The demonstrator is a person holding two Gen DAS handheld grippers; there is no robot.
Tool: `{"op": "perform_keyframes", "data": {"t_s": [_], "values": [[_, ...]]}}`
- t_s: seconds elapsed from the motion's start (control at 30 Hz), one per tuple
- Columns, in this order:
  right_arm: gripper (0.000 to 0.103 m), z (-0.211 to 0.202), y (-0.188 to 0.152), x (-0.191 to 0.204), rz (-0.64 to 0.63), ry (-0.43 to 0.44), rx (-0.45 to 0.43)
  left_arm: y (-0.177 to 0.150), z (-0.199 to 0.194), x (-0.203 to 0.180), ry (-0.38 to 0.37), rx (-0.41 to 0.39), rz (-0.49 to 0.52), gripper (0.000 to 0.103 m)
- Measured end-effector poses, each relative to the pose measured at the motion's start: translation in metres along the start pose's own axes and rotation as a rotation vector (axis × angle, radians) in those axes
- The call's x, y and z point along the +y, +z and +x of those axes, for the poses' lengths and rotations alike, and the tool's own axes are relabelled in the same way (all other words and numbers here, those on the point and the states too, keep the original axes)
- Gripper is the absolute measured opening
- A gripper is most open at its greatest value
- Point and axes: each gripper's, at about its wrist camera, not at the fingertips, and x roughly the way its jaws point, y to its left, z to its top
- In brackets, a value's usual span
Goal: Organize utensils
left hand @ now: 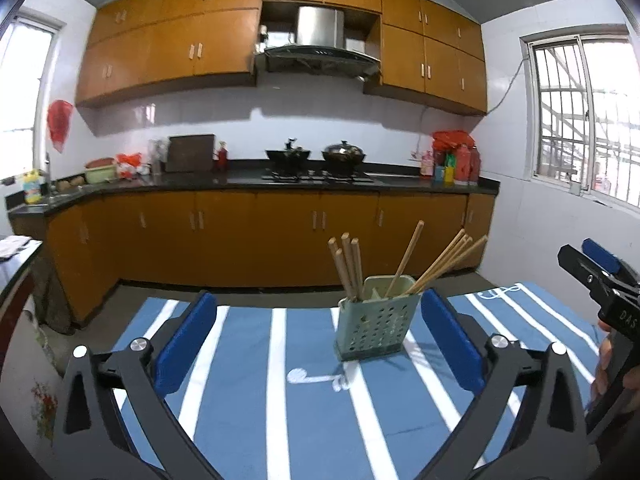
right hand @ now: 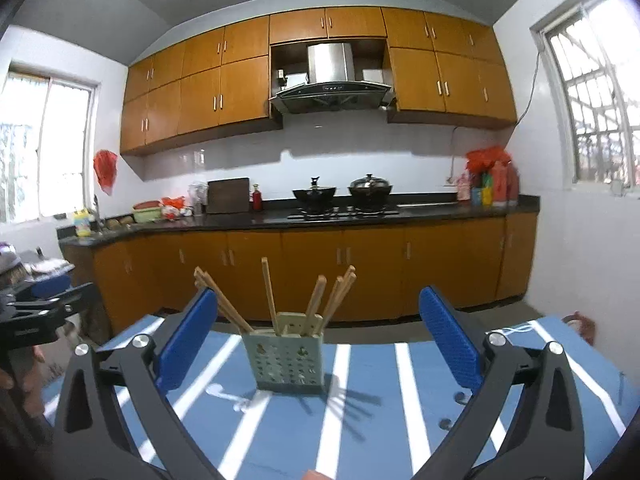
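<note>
Left wrist view. The left hand-held gripper (left hand: 318, 334) has its black arms spread wide, the flat blue ribbed pads (left hand: 186, 344) apart with nothing between them. Beyond the pads stands the utensil holder (left hand: 374, 322), a pale green plastic box of rectangular section, its front wall pierced by rows of round holes. It rests upright on the table (left hand: 248, 380), which is covered by a blue cloth with white stripes. The holder lies nearer the right pad than the left and touches neither. In it stand wooden chopsticks (left hand: 348, 268), slender round rods: one group upright at the holder's left side, one leaning alone near the middle, another fanned out to the right. At the right of the holder, near the frame edge, the right hand-held gripper (left hand: 600, 276) appears side-on, black with a blue pad, a hand (left hand: 612, 372) around its grip.

Right wrist view. The right hand-held gripper (right hand: 318, 338) is likewise spread, its jaws empty. The utensil holder (right hand: 288, 358) stands beyond the pads, roughly midway between them, clear of both, its perforated wall facing the camera. The chopsticks (right hand: 270, 294) splay from its open top, some left, some right. Left of the holder, at the frame edge, part of the left hand-held gripper (right hand: 44, 308) shows. Behind the holder runs a dark countertop (right hand: 432, 212) on orange-brown wooden cabinets.
</note>
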Motion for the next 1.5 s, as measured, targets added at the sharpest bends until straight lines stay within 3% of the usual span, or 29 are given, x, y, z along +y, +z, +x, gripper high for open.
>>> {"op": "perform_keyframes", "data": {"t_s": [0.37, 0.5, 0.67, 1.1, 1.5], "values": [[0.099, -0.038, -0.075, 0.018, -0.078, -0.07, 0.08, -0.082, -0.035, -0.026, 0.148, 0.01, 0.044, 0.101], [0.099, -0.046, -0.104, 0.012, -0.055, -0.077, 0.145, -0.105, -0.04, -0.03, 0.159, 0.044, 0.036, 0.101], [0.099, -0.057, -0.125, 0.008, -0.024, -0.082, 0.161, -0.131, -0.049, -0.033, 0.17, 0.079, 0.019, 0.101], [0.099, -0.074, -0.156, 0.011, -0.052, -0.093, 0.181, -0.165, -0.062, -0.049, 0.165, 0.103, 0.045, 0.101], [0.099, -0.079, -0.162, 0.013, -0.06, -0.096, 0.181, -0.17, -0.065, -0.05, 0.155, 0.106, 0.027, 0.101]]}}
